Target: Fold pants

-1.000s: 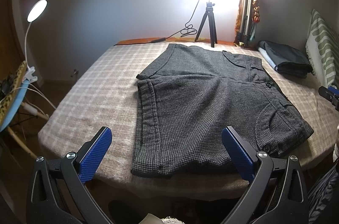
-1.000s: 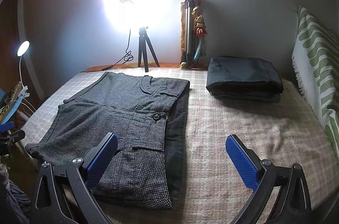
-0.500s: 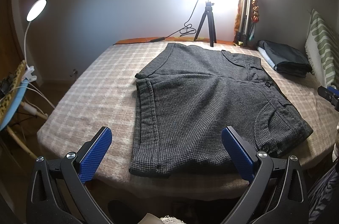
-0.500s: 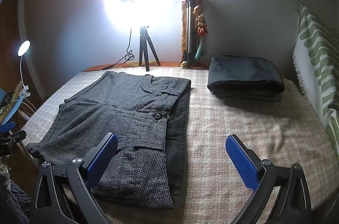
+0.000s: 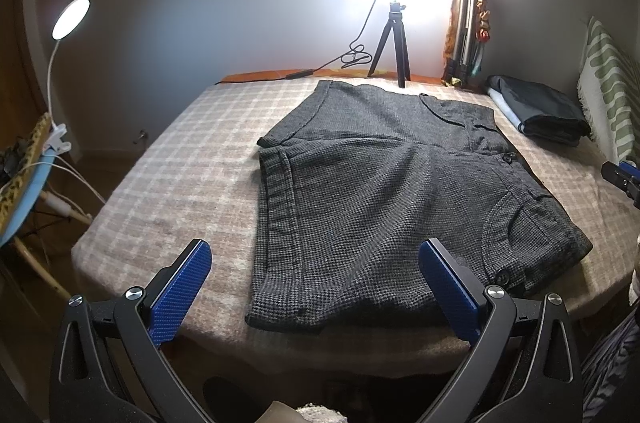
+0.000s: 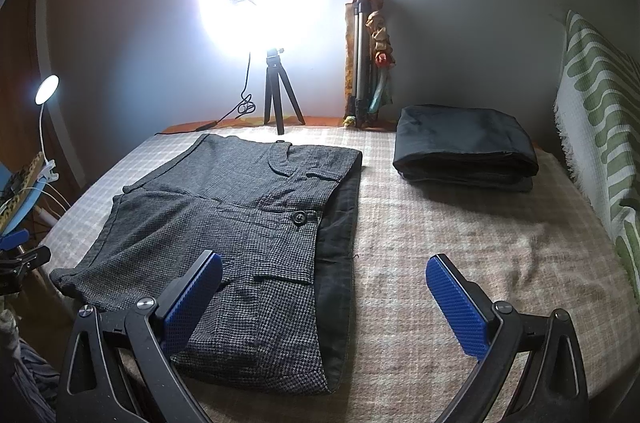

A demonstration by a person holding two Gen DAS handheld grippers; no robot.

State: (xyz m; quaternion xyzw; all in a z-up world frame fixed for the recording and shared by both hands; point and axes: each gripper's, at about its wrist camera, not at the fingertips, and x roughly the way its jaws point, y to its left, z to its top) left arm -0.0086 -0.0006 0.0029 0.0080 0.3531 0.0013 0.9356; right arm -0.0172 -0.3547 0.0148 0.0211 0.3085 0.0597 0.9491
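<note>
Grey houndstooth pants (image 5: 380, 199) lie folded flat on the checked bedspread (image 5: 192, 159); they also show in the right wrist view (image 6: 224, 223), with a dark lining strip along their right edge. My left gripper (image 5: 316, 283) is open and empty, held above the near edge of the pants. My right gripper (image 6: 324, 297) is open and empty, its left finger over the pants' near right corner and its right finger over bare bedspread (image 6: 460, 243).
A stack of folded dark clothes (image 6: 464, 147) lies at the back right. A ring light on a small tripod (image 6: 278, 91) and a folded tripod (image 6: 362, 63) stand at the wall. A green patterned cushion (image 6: 600, 127) lines the right side. A clip lamp (image 5: 68, 23) is left.
Both grippers have drifted slightly back and up from the pants. The pants have not moved.
</note>
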